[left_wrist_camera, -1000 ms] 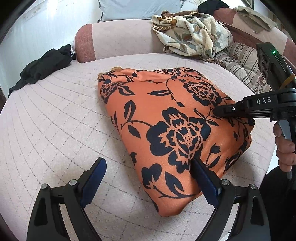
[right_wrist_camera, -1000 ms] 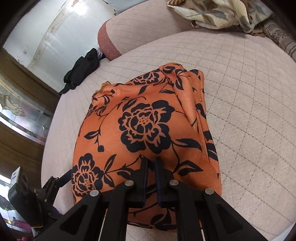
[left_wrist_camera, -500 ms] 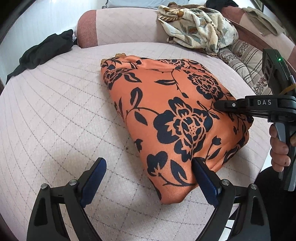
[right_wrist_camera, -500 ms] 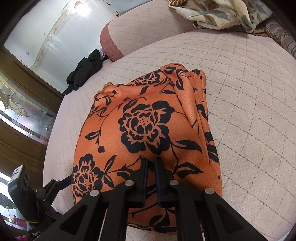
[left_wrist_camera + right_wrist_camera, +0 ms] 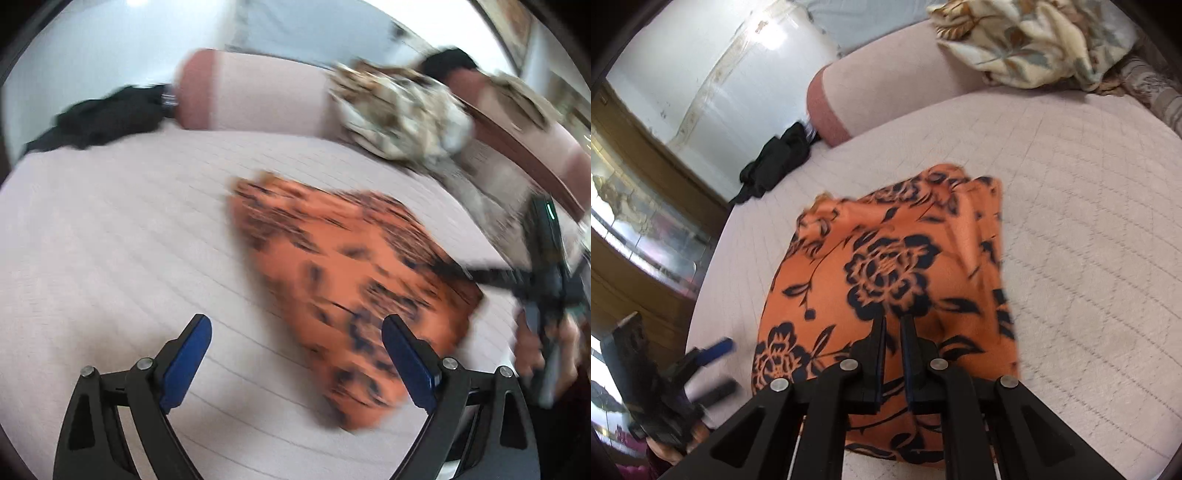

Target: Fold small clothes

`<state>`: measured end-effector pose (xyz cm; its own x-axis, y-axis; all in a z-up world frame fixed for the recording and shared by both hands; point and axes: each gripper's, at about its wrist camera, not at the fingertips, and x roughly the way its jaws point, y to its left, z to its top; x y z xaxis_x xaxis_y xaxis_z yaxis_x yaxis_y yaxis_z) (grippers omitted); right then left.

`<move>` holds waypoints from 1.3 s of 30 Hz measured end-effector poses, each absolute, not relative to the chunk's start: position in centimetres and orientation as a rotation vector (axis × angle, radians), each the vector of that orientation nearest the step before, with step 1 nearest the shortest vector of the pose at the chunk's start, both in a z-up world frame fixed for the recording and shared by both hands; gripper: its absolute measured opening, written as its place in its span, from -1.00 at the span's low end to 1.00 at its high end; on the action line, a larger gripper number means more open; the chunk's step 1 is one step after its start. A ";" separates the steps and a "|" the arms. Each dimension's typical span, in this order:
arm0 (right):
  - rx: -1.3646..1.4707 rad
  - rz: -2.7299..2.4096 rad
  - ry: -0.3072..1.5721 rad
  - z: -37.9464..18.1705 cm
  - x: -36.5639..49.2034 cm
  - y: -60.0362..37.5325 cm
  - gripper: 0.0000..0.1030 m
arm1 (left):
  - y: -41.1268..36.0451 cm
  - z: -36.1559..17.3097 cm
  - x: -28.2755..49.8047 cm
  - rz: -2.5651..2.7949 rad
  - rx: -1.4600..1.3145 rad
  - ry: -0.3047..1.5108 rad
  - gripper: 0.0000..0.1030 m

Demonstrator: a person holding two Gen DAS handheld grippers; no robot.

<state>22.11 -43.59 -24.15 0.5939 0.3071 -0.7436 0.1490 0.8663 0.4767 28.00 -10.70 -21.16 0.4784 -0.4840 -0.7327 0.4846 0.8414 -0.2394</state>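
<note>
An orange cloth with black flowers (image 5: 343, 284) lies folded on the pale quilted cushion; it also shows in the right wrist view (image 5: 886, 280). My left gripper (image 5: 295, 350) is open and empty, just in front of the cloth's near left edge; its right finger overlaps the cloth. In the right wrist view it (image 5: 713, 365) sits at the lower left. My right gripper (image 5: 893, 321) is shut on the cloth's near edge. In the blurred left wrist view it (image 5: 454, 271) reaches in from the right onto the cloth.
A black garment (image 5: 107, 118) lies at the cushion's far left edge. A floral beige cloth pile (image 5: 1034, 40) sits on the sofa back, also in the left wrist view (image 5: 399, 114). A pink bolster (image 5: 251, 96) runs behind the cushion (image 5: 110, 240). A wooden cabinet (image 5: 635, 206) stands left.
My left gripper has pulled back and tilted up quickly, blurring its view; the cloth now sits farther from it. My right gripper stays shut on the cloth.
</note>
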 end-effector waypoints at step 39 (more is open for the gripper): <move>0.960 0.101 0.913 -27.7 23.2 -54.3 0.42 | -14.2 -25.3 32.3 -0.690 -0.117 0.984 0.82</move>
